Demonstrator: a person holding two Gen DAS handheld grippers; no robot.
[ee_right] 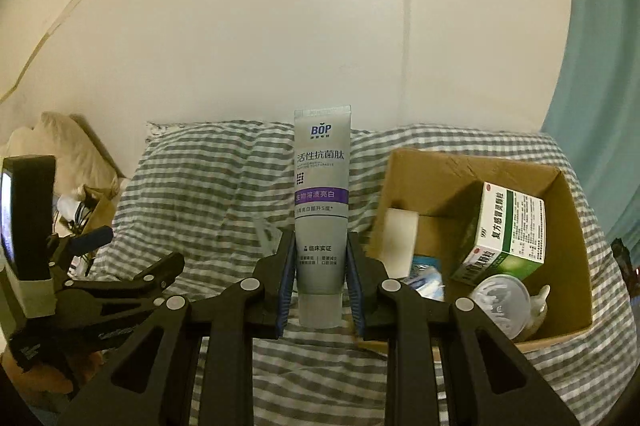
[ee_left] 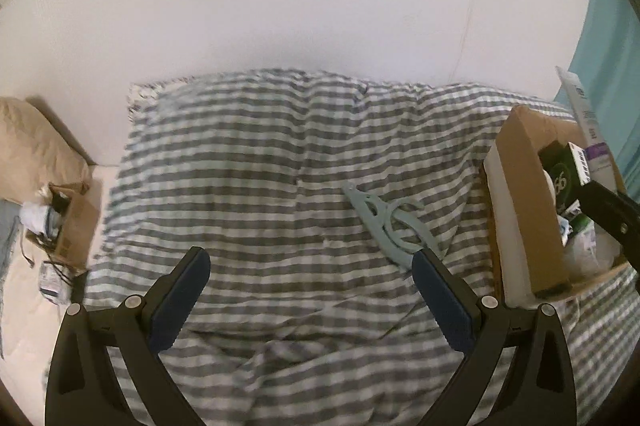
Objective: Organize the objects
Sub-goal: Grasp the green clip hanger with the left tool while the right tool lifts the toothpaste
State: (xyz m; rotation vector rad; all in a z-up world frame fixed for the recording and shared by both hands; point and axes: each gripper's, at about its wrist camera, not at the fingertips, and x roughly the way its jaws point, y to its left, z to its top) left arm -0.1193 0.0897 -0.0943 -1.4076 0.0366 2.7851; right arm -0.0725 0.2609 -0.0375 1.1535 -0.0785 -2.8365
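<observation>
Toothpaste (ee_right: pixel 322 201) stands upright in the centre of the right wrist frame, and the right tool (ee_right: pixel 321 258) is closed on its lower part, with the blue pads pressing on both sides and the cap end toward the camera. Behind it lies a bed (ee_right: pixel 224 193) with a grey and white striped cover. At the right of this frame an open box (ee_right: pixel 568 209) sits on the bed; inside are a green and white carton (ee_right: pixel 508 230), a clear lid (ee_right: pixel 500 298) and a white block (ee_right: pixel 400 238). The left tool (ee_left: pixel 310 262) shows in the lower part of the left wrist frame with its jaws wide apart and nothing between them, above the striped cover. A pale blue hanger (ee_left: pixel 386 222) lies on the cover just beside the right finger tip of this tool. At the left edge of that frame there is a small box (ee_left: pixel 74 226) near a beige pillow (ee_left: pixel 36 141).
</observation>
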